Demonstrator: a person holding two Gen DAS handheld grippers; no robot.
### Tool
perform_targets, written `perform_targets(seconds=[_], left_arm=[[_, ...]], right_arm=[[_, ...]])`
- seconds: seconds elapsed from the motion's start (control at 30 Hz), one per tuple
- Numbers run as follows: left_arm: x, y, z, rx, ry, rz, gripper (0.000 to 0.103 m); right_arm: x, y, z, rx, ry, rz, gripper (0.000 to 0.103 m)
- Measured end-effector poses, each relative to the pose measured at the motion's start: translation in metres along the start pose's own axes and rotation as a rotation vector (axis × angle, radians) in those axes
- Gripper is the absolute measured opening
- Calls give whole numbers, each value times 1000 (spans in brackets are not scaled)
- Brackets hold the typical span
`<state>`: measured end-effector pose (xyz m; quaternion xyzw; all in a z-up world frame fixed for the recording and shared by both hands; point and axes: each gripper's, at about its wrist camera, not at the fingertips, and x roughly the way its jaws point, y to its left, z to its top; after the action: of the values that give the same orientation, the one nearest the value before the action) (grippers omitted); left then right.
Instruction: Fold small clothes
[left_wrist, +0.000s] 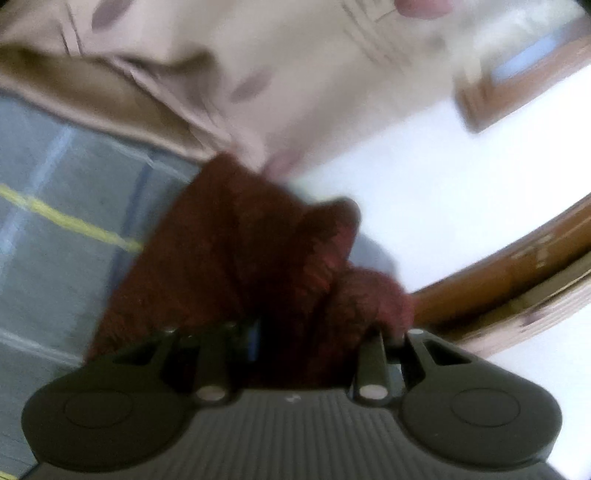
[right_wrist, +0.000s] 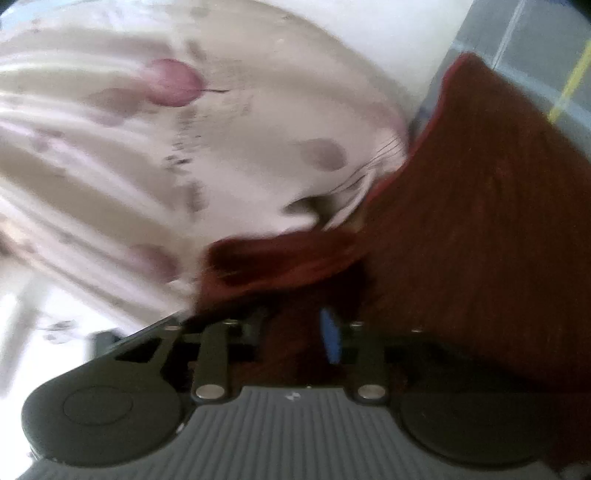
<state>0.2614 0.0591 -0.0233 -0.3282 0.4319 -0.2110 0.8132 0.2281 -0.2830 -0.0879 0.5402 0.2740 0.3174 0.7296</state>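
Two grippers: both buried in one dark red knitted garment (left_wrist: 236, 251).
Left gripper (left_wrist: 295, 339): fingers hidden under bunched red fabric; seems to pinch it.
Right gripper (right_wrist: 295, 332): red cloth lies between the fingers; blue pad (right_wrist: 330, 339) visible; grip cannot be told.
Garment location: on the grey checked cover (left_wrist: 55, 206), touching a pale spotted cloth (right_wrist: 147, 147).
Focus: blurred.

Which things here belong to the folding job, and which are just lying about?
In the job:
- dark red garment
- left hand-held gripper, with it bunched between its fingers
- right hand-held gripper

Lying about:
- pale spotted cloth
- grey checked cover
- wooden frame
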Motion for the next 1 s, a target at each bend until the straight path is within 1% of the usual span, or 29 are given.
perform_targets(seconds=[0.03,0.1,0.17,0.2,0.23,0.3,0.33,0.37,0.4,0.43,0.53,0.57,0.6,0.67,0.7,0.73,0.83,0.9,0.93,0.97,1.0], left_arm=[[2,6,-6,-27,-8,-32,32],[5,17,-16,-64,-28,-78,34],[5,29,-23,-106,-46,-132,34],[4,36,-27,-133,-61,-169,36],[4,40,-29,-147,-66,-189,36],[4,44,-33,-145,-78,-221,38],[4,43,-35,-131,-87,-226,41],[4,40,-37,-104,-93,-230,48],[5,37,-39,-81,-98,-241,59],[6,31,-42,-57,-104,-253,64],[11,11,-51,68,-119,-215,77],[12,9,-53,77,-116,-237,88],[14,11,-55,58,-117,-272,93],[15,16,-58,4,-127,-324,93],[14,19,-59,-14,-141,-341,93],[12,25,-60,-39,-162,-373,93],[9,43,-66,-127,-205,-468,93],[5,54,-69,-193,-239,-528,93],[4,58,-68,-217,-245,-552,93],[4,60,-67,-223,-244,-556,93],[4,61,-66,-223,-244,-552,93]], right_arm=[[-5,-1,-2,31,-7,19,52],[-14,-5,-4,90,-18,56,58],[-23,-13,-3,132,-49,46,65],[-25,-16,-3,149,-57,40,69],[-27,-20,-3,170,-61,36,71],[-26,-22,-1,188,-66,41,72],[-23,-21,1,179,-70,31,75],[-21,-19,2,171,-73,14,77],[-19,-18,3,171,-73,0,79],[-19,-17,2,175,-67,0,79],[-17,-11,2,174,-55,-18,80],[-19,-10,2,172,-51,-21,80],[-18,-8,3,173,-52,-26,81],[-15,-7,9,177,-53,-54,83],[-13,-8,12,184,-51,-64,90],[-11,-9,15,194,-51,-70,91],[-6,-11,20,219,-40,-88,90],[-3,-11,21,208,-36,-133,88],[-2,-12,21,208,-39,-140,87],[-1,-12,21,208,-37,-143,86],[1,-10,20,192,-36,-164,83]])
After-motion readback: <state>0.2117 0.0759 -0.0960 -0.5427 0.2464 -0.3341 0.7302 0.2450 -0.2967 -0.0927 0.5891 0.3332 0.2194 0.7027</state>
